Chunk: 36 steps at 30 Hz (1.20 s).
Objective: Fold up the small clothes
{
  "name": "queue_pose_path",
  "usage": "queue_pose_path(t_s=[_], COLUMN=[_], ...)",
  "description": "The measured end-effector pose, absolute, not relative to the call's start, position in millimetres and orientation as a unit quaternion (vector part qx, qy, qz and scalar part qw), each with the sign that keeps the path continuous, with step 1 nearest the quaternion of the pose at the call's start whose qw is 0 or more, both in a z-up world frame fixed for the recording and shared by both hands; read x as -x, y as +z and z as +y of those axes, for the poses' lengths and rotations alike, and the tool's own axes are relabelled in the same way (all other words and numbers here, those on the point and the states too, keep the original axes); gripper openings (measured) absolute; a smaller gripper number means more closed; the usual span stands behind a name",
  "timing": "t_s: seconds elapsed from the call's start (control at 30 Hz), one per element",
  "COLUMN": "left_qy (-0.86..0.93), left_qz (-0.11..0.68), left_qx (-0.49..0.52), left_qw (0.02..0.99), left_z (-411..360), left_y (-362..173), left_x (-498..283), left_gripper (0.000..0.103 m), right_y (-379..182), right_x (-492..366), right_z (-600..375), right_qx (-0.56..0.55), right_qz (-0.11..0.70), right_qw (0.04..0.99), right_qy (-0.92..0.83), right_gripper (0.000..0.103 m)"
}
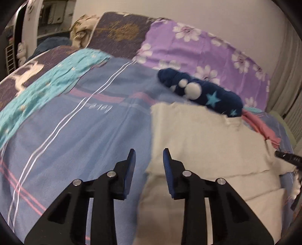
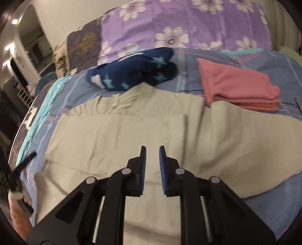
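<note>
Beige shirt (image 2: 117, 132) lies flat on the bed, seemingly part-folded, under both empty, parted left tongs (image 1: 149, 152) and right tongs (image 2: 152, 149).

A blue bedsheet (image 1: 56, 132) with white and pink stripes spreads out under me. Along its far edge I see a purple pillow (image 2: 188, 24) printed with white flowers, and beside that a dark one (image 1: 120, 32) with a golden tree pattern. A turquoise cloth (image 1: 47, 84) with small stars lies over the sheet's left side. Beyond the bed I make out a cream wall (image 1: 217, 17) and a lit doorway (image 2: 32, 39), blurred
</note>
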<state>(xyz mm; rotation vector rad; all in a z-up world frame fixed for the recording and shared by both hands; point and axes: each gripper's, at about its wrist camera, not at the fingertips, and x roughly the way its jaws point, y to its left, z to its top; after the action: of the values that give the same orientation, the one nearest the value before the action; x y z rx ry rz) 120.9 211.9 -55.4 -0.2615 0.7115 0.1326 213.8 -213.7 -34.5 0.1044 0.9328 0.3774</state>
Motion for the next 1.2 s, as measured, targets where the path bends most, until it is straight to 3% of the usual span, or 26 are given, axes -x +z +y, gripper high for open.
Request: queue_pose_path(t_s=[0.1, 0.23, 0.37, 0.5, 0.63, 0.7, 0.77, 0.83, 1.0, 1.1, 1.2], left_qy=[0.041, 0.060, 0.054, 0.089, 0.096, 0.119, 0.200, 0.210, 0.213, 0.183, 0.101], left_qz=[0.360, 0.436, 0.417, 0.380, 0.407, 0.421, 0.452, 0.459, 0.454, 0.414, 0.377], left_qx=[0.093, 0.088, 0.128, 0.127, 0.128, 0.091, -0.017, -0.038, -0.042, 0.023, 0.045], left_qw=[0.927, 0.894, 0.898, 0.912, 0.899, 0.895, 0.869, 0.863, 0.864, 0.892, 0.920], left_z=[186.2, 180.1, 193.0, 210.0, 222.7, 223.1, 216.5, 215.2, 223.8, 222.9, 187.2], left_y=[-58.1, -108.8, -106.9, -84.8, -86.9, -90.9, -111.4, -126.0, -106.4, -73.9, -46.0], left_x=[-148.9, -188.3, -186.1, -200.3, -246.1, -264.1, -282.3, -282.5, -272.8, -252.1, -236.6], left_gripper=[0.031, 0.031, 0.030, 0.046, 0.048, 0.048, 0.048, 0.048, 0.047, 0.047, 0.048], right_y=[-56.8, -98.8, -99.1, -99.6, -98.3, -98.9, -99.7, -101.0, -101.9, -94.3, -78.6], right_x=[-218.9, -224.4, -218.8, -217.7, -211.4, -210.5, -209.8, -209.8, -207.1, -201.9, -189.1], right_z=[-200.7, -212.4, -217.2, -214.6, -208.9, -209.7, -210.9, -212.1, -215.2, -217.2, -232.1], right_qx=[-0.037, -0.046, -0.039, -0.036, -0.025, -0.027, -0.030, -0.035, -0.046, -0.050, -0.059], right_qz=[0.475, 0.510, 0.503, 0.498, 0.484, 0.481, 0.479, 0.475, 0.467, 0.462, 0.437], right_qw=[0.862, 0.848, 0.850, 0.854, 0.862, 0.864, 0.865, 0.866, 0.869, 0.872, 0.886], right_qy=[0.172, 0.138, 0.150, 0.146, 0.148, 0.147, 0.148, 0.151, 0.157, 0.153, 0.147], right_gripper=[0.015, 0.013, 0.013, 0.014, 0.021, 0.021, 0.021, 0.021, 0.021, 0.023, 0.030])
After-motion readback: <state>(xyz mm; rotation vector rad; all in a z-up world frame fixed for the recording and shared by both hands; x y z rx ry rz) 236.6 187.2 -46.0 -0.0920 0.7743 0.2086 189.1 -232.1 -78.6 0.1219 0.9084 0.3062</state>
